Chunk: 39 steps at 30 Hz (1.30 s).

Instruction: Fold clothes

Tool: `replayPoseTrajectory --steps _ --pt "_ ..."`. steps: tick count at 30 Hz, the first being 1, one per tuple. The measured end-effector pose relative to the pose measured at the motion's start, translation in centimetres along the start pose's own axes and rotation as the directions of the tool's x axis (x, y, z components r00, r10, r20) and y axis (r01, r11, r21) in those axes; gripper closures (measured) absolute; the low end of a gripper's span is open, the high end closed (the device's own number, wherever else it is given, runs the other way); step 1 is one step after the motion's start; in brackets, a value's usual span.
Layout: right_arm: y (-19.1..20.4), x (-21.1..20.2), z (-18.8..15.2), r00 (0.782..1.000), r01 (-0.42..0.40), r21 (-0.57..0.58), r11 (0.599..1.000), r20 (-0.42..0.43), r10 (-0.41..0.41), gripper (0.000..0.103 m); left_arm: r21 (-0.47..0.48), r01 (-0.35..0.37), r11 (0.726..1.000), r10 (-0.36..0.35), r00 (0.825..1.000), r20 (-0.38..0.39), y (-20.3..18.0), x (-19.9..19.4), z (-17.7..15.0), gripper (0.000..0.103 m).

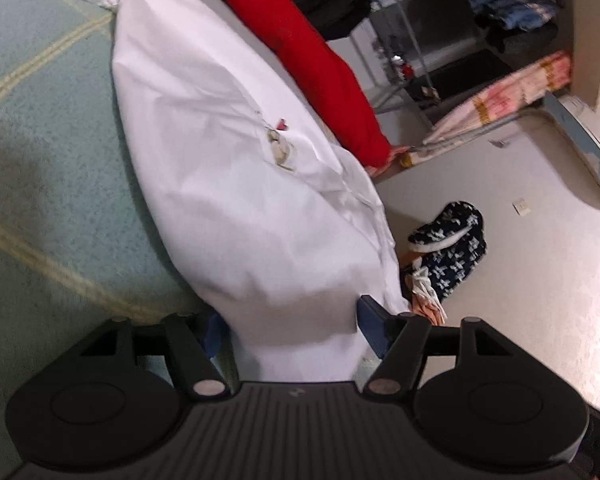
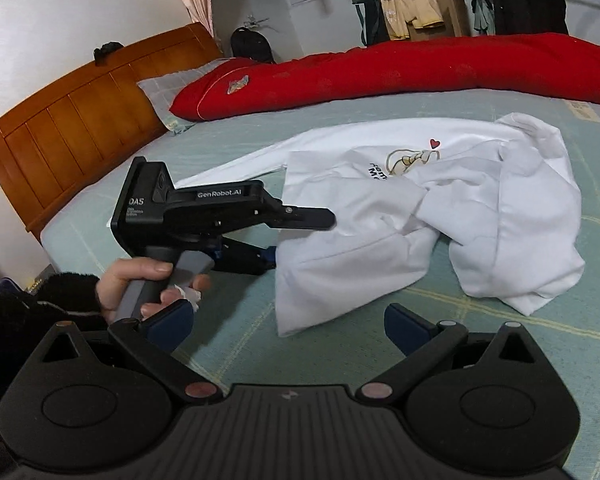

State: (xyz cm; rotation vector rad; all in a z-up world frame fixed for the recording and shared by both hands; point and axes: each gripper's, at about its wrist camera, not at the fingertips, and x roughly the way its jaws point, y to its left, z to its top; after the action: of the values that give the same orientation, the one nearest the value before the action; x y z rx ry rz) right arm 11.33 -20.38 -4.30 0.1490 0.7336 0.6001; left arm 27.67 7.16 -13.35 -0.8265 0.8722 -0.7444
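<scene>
- Right wrist view: I see the bed (image 2: 100, 200) with its pale green sheet, wooden headboard (image 2: 72, 120) at left.
- Red quilt (image 2: 420, 68) lies along the far side.
- White shirt (image 2: 440, 208) lies rumpled mid-bed, printed chest up, one sleeve stretched toward the headboard.
- Left gripper (image 2: 296, 240), held in a hand (image 2: 140, 284), has the shirt's near-left edge between its jaws, one finger above the cloth, one below; I cannot tell whether the pads press.
- Right gripper (image 2: 288, 324) hangs above the sheet, jaws wide, nothing between.
</scene>
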Motion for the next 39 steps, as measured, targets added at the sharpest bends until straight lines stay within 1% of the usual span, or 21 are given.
replayPoseTrajectory --steps 1,3,4,7,10,12,14,16,18,19,22,26,27,28,29,32,33,35,37,38,39 --pt "0.1 0.0 0.0 1.000 0.000 0.002 1.000 -0.002 0.000 0.000 -0.009 0.026 1.000 -0.026 1.000 -0.007 0.0 -0.4 -0.5 0.036" --pt "0.0 0.2 -0.2 1.000 0.004 0.008 1.000 -0.011 -0.004 0.000 -0.044 0.070 0.997 -0.069 0.998 0.010 0.0 -0.9 -1.5 0.033" --pt "0.0 0.3 -0.2 1.000 0.010 0.010 1.000 -0.015 -0.010 0.000 -0.046 0.090 0.995 -0.090 0.996 0.015 0.0 -0.8 -1.8 0.032" --pt "-0.3 0.7 -0.5 0.999 0.029 0.026 0.999 -0.029 -0.028 0.000 -0.025 0.063 0.998 -0.062 0.998 0.033 -0.4 0.7 -1.2 0.031" --pt "-0.4 0.5 -0.7 0.999 0.042 0.041 0.998 -0.033 -0.041 0.000 -0.071 0.062 0.995 -0.057 0.995 0.081 0.1 1.5 -0.1 0.034" --pt "-0.5 0.3 -1.0 0.999 0.044 0.050 0.998 -0.030 -0.043 0.000 -0.070 0.075 0.995 -0.068 0.993 0.093 -0.3 1.0 -0.3 0.034" --pt "-0.7 0.1 -1.3 0.998 0.051 0.057 0.997 -0.031 -0.050 0.000 -0.062 0.088 0.994 -0.080 0.989 0.124 -0.9 -0.4 -1.3 0.034" --pt "-1.1 0.3 -1.6 0.997 0.063 0.061 0.996 -0.041 -0.060 0.000 -0.048 0.108 0.993 -0.099 0.981 0.169 -1.8 -1.8 -1.8 0.034" --pt "-1.4 0.5 -1.8 0.996 0.072 0.071 0.995 -0.049 -0.068 0.000 -0.021 0.121 0.992 -0.114 0.969 0.221 -2.7 -3.2 -2.1 0.034" --pt "-1.5 0.7 -1.9 0.996 0.076 0.075 0.994 -0.052 -0.072 0.000 -0.023 0.130 0.991 -0.121 0.966 0.228 -2.6 -3.4 -2.2 0.034" --pt "-1.3 0.7 -2.0 0.997 0.066 0.071 0.995 -0.049 -0.062 0.000 -0.032 0.155 0.987 -0.143 0.960 0.241 -2.3 -3.5 -2.4 0.034" --pt "-1.1 0.6 -2.0 0.997 0.063 0.067 0.996 -0.045 -0.060 0.000 -0.055 0.131 0.990 -0.120 0.977 0.178 -0.6 -2.3 -3.3 0.034" --pt "-1.1 0.5 -2.0 0.997 0.060 0.069 0.996 -0.044 -0.057 0.000 -0.064 0.118 0.991 -0.106 0.980 0.166 0.0 -1.9 -3.5 0.035" --pt "-1.1 0.5 -2.0 0.997 0.060 0.071 0.996 -0.044 -0.057 0.000 -0.073 0.104 0.992 -0.092 0.984 0.154 0.5 -1.6 -3.7 0.038" --pt "-1.2 0.5 -2.1 0.997 0.064 0.072 0.995 -0.046 -0.061 0.000 -0.073 0.102 0.992 -0.089 0.984 0.157 0.6 -1.5 -3.7 0.041" --pt "-1.3 0.6 -2.2 0.997 0.068 0.076 0.995 -0.053 -0.064 0.000 -0.066 0.101 0.993 -0.088 0.980 0.177 0.5 -1.3 -3.7 0.044" --pt "-1.4 0.7 -2.3 0.997 0.067 0.078 0.995 -0.055 -0.063 0.000 -0.063 0.101 0.993 -0.088 0.979 0.183 0.5 -1.2 -3.7 0.050" --pt "-1.4 0.8 -2.4 0.996 0.069 0.082 0.994 -0.057 -0.064 0.000 -0.046 0.081 0.996 -0.071 0.980 0.185 0.2 -0.9 -3.9 0.058" --pt "-1.4 0.9 -2.5 0.996 0.068 0.086 0.994 -0.061 -0.063 0.000 -0.028 0.059 0.998 -0.053 0.981 0.186 -0.1 -0.6 -4.2 0.058" --pt "-1.5 0.9 -2.5 0.996 0.070 0.090 0.994 -0.064 -0.064 0.000 -0.018 0.048 0.999 -0.044 0.981 0.187 -0.2 -0.5 -4.4 0.060" --pt "-1.5 1.0 -2.6 0.996 0.071 0.094 0.993 -0.067 -0.065 0.000 -0.009 0.037 0.999 -0.035 0.982 0.188 -0.4 -0.3 -4.5 0.063"
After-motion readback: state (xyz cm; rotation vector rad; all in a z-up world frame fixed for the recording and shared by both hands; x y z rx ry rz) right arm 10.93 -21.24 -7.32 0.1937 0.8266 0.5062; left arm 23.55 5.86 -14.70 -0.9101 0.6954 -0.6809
